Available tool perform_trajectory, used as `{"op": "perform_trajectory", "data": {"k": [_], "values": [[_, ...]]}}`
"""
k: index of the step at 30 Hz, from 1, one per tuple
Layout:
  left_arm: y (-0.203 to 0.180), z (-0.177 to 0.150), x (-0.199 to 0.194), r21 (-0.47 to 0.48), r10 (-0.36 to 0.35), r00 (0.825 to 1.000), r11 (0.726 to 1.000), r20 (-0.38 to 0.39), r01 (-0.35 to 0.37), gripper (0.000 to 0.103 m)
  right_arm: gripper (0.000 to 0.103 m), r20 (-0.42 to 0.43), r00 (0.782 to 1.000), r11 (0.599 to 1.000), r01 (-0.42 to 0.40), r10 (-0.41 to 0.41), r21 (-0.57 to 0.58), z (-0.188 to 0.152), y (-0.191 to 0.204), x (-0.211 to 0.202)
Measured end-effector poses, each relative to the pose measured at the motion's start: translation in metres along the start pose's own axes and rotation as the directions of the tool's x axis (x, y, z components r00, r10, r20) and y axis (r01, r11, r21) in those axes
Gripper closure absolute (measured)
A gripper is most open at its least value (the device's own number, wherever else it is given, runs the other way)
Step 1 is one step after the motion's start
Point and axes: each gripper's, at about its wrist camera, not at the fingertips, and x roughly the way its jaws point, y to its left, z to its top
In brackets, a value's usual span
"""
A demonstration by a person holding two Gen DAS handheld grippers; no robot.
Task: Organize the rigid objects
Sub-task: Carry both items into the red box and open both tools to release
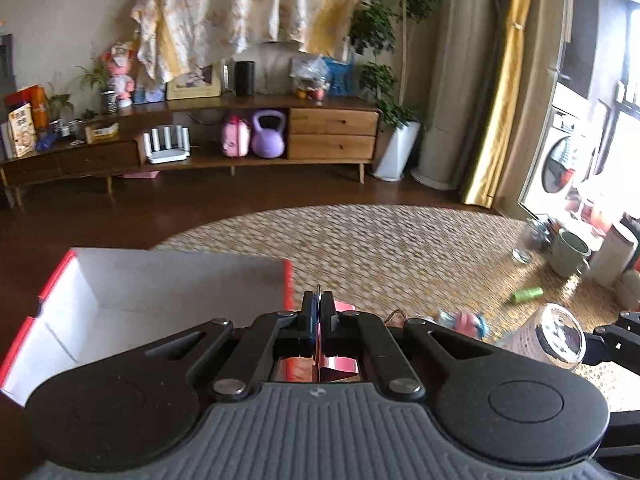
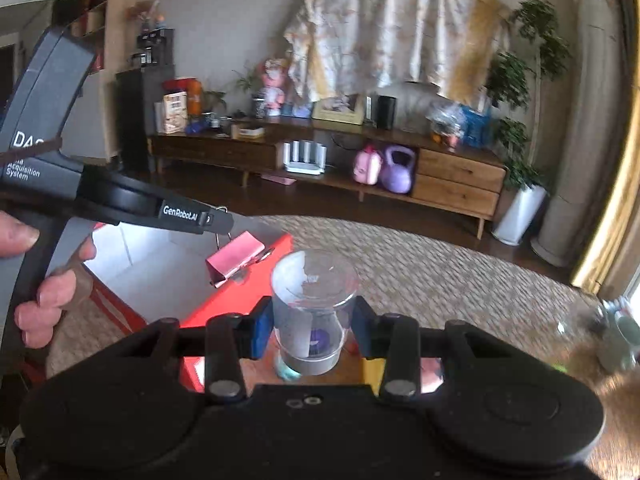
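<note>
The left gripper (image 2: 218, 222) reaches level over the red box (image 2: 240, 300), jaws pinched on a pink binder clip (image 2: 234, 258) dangling above it. Beside it, the right gripper (image 2: 312, 326) points forward, clamping an upright clear glass (image 2: 314, 304) near the box's edge.

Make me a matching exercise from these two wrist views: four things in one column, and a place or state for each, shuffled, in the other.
Things:
1. pink binder clip
2. clear glass cup
3. red box
4. purple kettlebell

Places or states:
A. on the lower shelf of the wooden cabinet
B. gripped between the fingers of the right hand-held gripper
C. open, white inside, resting on the floor
D. hanging by its wire handle from the left hand-held gripper

Pairs: 1-D, 2-B, 3-C, 4-A
</note>
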Motion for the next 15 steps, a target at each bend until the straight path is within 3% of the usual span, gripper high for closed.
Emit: {"op": "perform_trajectory", "data": {"k": [7, 15], "values": [[0.048, 0.012, -0.005, -0.006, 0.073, 0.997, 0.997, 0.015, -0.073, 0.101, 0.063, -0.017, 0.998, 0.996, -0.069, 0.068, -0.049, 0.027, 0.039, 0.037], [0.105, 0.009, 0.012, -0.045, 0.146, 0.989, 0.988, -0.033, -0.148, 0.101, 0.063, -0.088, 0.986, 0.988, -0.144, 0.138, -0.062, 0.037, 0.081, 0.091]]}}
